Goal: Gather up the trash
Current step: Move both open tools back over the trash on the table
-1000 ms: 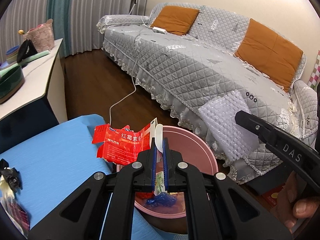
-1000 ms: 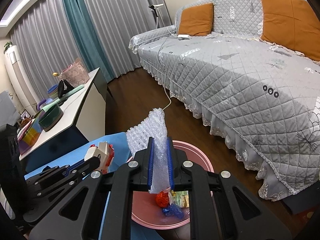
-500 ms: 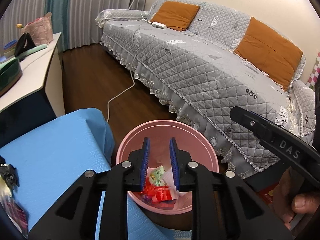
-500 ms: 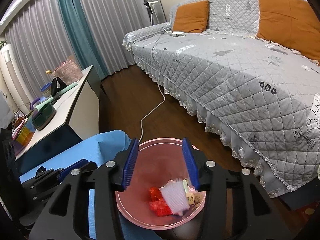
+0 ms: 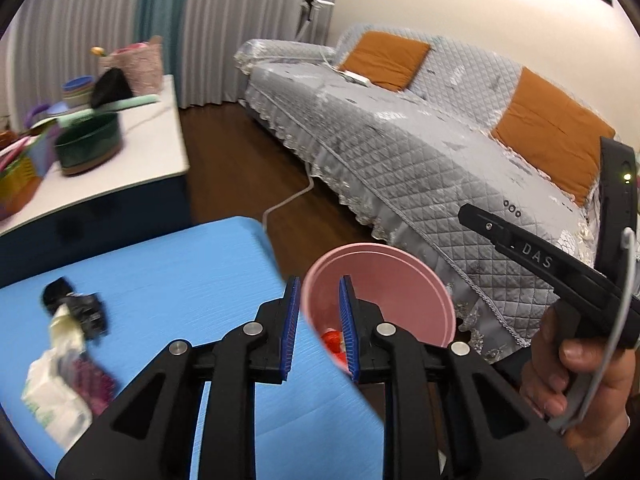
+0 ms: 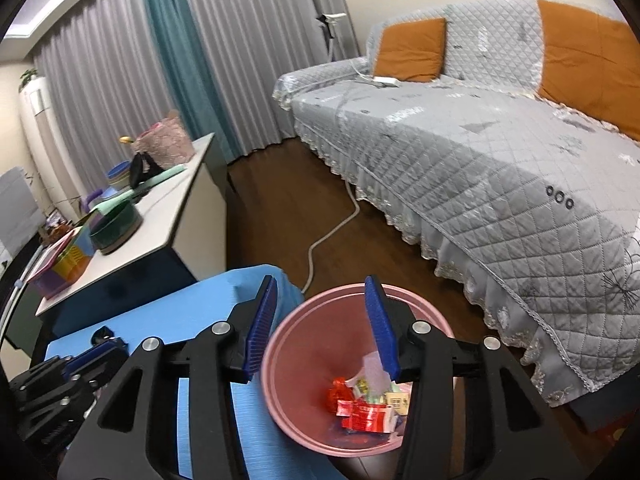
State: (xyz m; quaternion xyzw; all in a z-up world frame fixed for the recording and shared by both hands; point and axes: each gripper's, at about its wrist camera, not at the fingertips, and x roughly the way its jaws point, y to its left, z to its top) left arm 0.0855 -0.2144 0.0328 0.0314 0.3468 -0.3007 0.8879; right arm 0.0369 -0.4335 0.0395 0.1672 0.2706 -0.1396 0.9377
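Right wrist: both tongs (image 6: pixel 320 328) (image 5: pixel 318 330) released, empty; trash (image 6: pixel 368 408) in pink bin (image 6: pixel 304 364) below.

Home living room, quilted grey sofa (image 6: pixel 500 148) with orange cushions (image 6: pixel 412 50), floor-length grey and teal curtains (image 6: pixel 160 64), dark wood floor (image 6: pixel 288 204), cluttered white sideboard (image 6: pixel 160 220)

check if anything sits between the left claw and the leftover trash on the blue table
Nothing visible does. The left claw is open and empty near the pink bin; only bare blue table lies between it and the trash pile at the left.
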